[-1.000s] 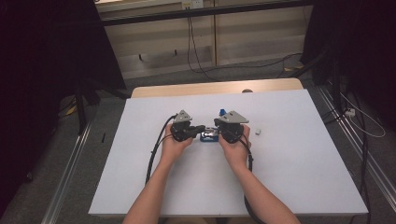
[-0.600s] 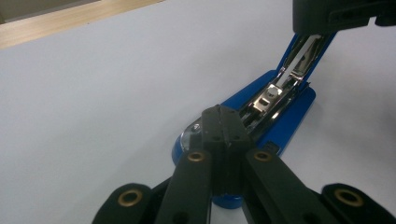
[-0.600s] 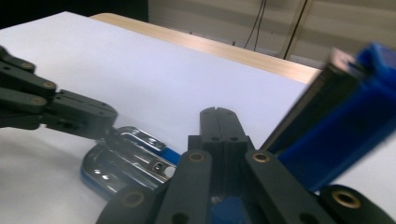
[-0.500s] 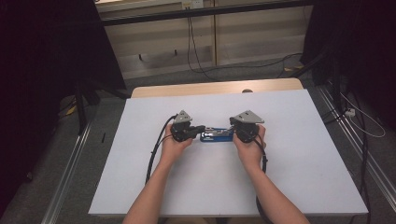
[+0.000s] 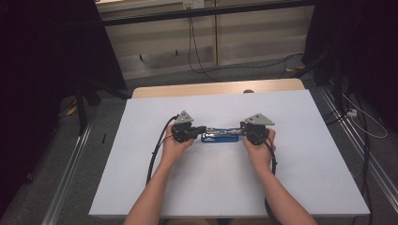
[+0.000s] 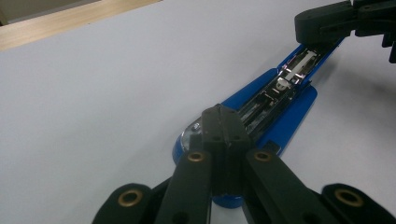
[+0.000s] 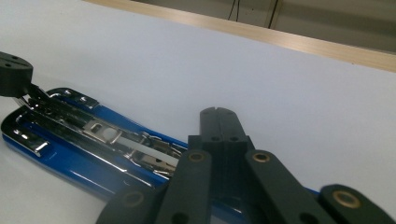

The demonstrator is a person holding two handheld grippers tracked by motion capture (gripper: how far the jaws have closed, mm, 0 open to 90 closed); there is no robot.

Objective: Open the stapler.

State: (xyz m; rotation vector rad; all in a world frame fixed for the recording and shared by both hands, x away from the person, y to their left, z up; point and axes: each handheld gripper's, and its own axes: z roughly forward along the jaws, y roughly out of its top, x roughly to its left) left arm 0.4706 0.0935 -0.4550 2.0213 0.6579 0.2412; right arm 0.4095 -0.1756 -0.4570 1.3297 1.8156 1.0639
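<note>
Your left gripper, matt black plastic with brass-ringed pivots and a grey three-cornered plate on top, has its two jaws pressed flat together at the near end of the blue stapler; whether the tips pinch a part of it or only rest on it you cannot tell from the left gripper view, where they cover that end. Your right gripper, built the same, also has its jaws brought fully together, and they lie over the stapler's other end. The long blue plastic-bodied stapler lies opened out flat near the middle of the white table sheet, between your two hands, its shiny chrome staple channel facing up with a narrow spring strip along it. In the right gripper view the stapler's near end is hidden under the black linkage bars, and in the left gripper view its far end sits under the other gripper's tip. The sheet is smooth and bare, with a pale wooden table edge behind it. Compared with a second ago, your right hand has moved outward to your right and the stapler now stretches long where it looked short and folded; your left hand has stayed put.
</note>
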